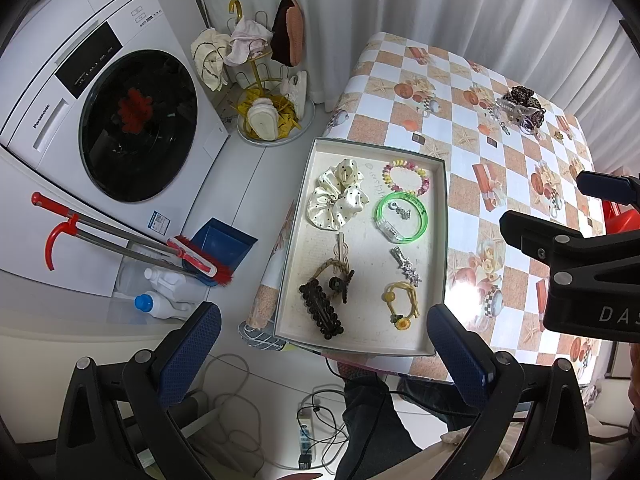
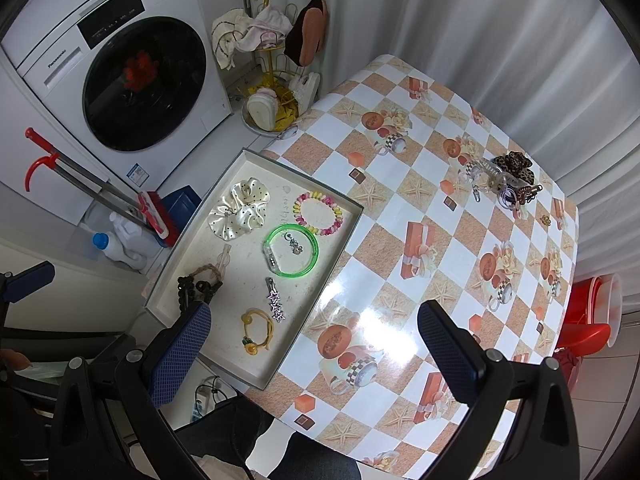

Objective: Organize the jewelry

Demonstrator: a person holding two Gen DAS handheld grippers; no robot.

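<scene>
Both grippers hang above the desk's near edge, jaws wide, empty: left gripper (image 1: 324, 344) over the tray (image 1: 440, 240), right gripper (image 2: 314, 344) over bare tablecloth (image 2: 400, 184). The tray holds sorted pieces, green bangle (image 2: 292, 250) included. Likely next: the unsorted pile (image 2: 508, 180) at the far edge; single out one item, avoid tangles. Beyond: washing machine (image 1: 120, 120), curtain (image 2: 500, 40).

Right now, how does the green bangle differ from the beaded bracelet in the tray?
The green bangle is one solid translucent ring; the beaded bracelet is a string of pink and yellow beads. The bangle has a small silver charm lying inside it; the bracelet encircles only bare tray floor. The bangle lies nearer the cameras, the bracelet behind it. Both lie flat in the tray, untouched.
</scene>
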